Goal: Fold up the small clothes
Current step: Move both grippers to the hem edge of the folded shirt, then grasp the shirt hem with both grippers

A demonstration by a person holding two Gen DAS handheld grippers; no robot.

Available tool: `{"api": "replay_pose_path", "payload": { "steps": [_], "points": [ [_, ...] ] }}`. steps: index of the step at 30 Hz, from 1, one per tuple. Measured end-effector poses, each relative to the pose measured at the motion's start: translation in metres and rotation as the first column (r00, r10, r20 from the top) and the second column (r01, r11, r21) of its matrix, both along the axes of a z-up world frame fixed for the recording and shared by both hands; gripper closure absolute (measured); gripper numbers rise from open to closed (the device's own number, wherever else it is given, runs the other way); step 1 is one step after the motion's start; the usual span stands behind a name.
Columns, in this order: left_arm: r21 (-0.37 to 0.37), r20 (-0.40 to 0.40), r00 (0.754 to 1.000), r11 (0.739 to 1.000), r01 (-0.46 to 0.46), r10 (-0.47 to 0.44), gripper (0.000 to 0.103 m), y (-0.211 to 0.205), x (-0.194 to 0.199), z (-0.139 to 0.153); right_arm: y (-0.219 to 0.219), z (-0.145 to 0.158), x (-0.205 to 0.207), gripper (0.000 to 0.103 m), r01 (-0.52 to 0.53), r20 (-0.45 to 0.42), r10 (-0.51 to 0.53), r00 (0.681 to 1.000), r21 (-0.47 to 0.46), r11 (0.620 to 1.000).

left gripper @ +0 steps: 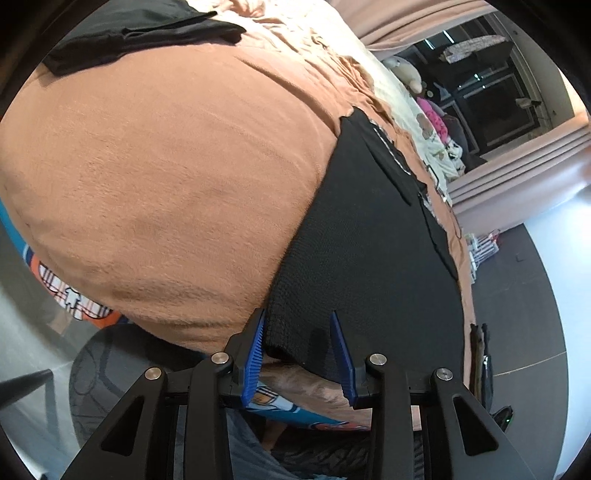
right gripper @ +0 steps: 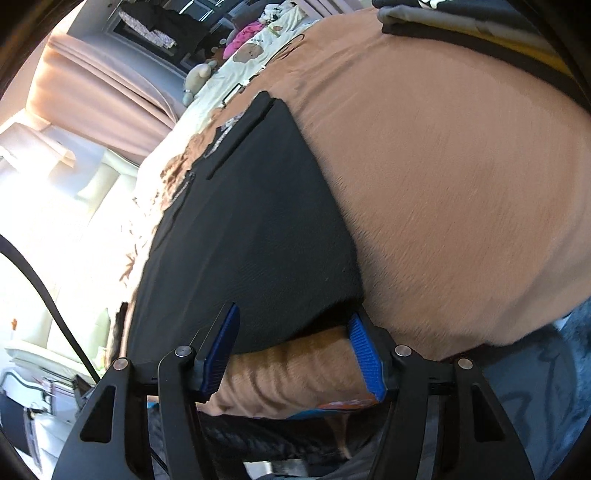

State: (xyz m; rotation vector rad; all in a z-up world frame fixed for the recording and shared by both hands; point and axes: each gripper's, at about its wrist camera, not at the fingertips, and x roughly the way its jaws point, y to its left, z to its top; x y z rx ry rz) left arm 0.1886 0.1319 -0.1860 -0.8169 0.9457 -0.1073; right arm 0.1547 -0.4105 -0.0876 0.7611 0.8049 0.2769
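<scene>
Two tongs, left tongs and right tongs, spread wide around the black cloth's near corners at the bed's edge; its far end is hard to see.

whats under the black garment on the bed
The black garment lies flat on the tan fleece blanket, which shows around and below its near edge. Anything directly beneath it is covered.

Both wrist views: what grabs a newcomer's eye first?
The black garment lies flat on the tan fleece blanket, its near hem between the open blue fingers of the left gripper and the right gripper. Next, another dark garment lies at the blanket's far edge in the left view.
</scene>
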Motion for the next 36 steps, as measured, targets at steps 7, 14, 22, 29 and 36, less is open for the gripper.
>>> {"api": "replay_pose_path", "payload": {
  "steps": [7,14,22,29,36],
  "points": [
    [-0.057,0.019,1.000,0.998,-0.010,0.011,0.066,-0.006,0.009,-0.004,-0.013,-0.015,0.007,0.045,0.046,0.020,-0.049,0.999,0.143,0.989],
    [-0.116,0.024,1.000,0.993,-0.014,0.017,0.066,-0.016,0.014,-0.008,-0.011,-0.025,0.013,0.048,0.095,0.022,-0.100,0.995,0.171,0.981],
    [-0.088,0.026,0.997,0.994,-0.069,0.072,0.066,-0.011,0.018,-0.002,-0.004,-0.015,0.007,0.065,0.182,0.002,-0.183,0.983,0.094,0.979],
    [-0.071,0.009,0.998,0.995,-0.068,0.069,0.073,-0.024,0.024,-0.006,0.021,-0.017,0.021,0.065,0.143,-0.027,-0.142,0.990,0.064,0.988],
    [-0.038,-0.010,0.988,0.988,-0.152,0.151,0.089,-0.002,0.018,-0.004,0.006,0.007,0.023,0.098,0.190,-0.027,-0.189,0.982,0.044,0.981]
  ]
}}
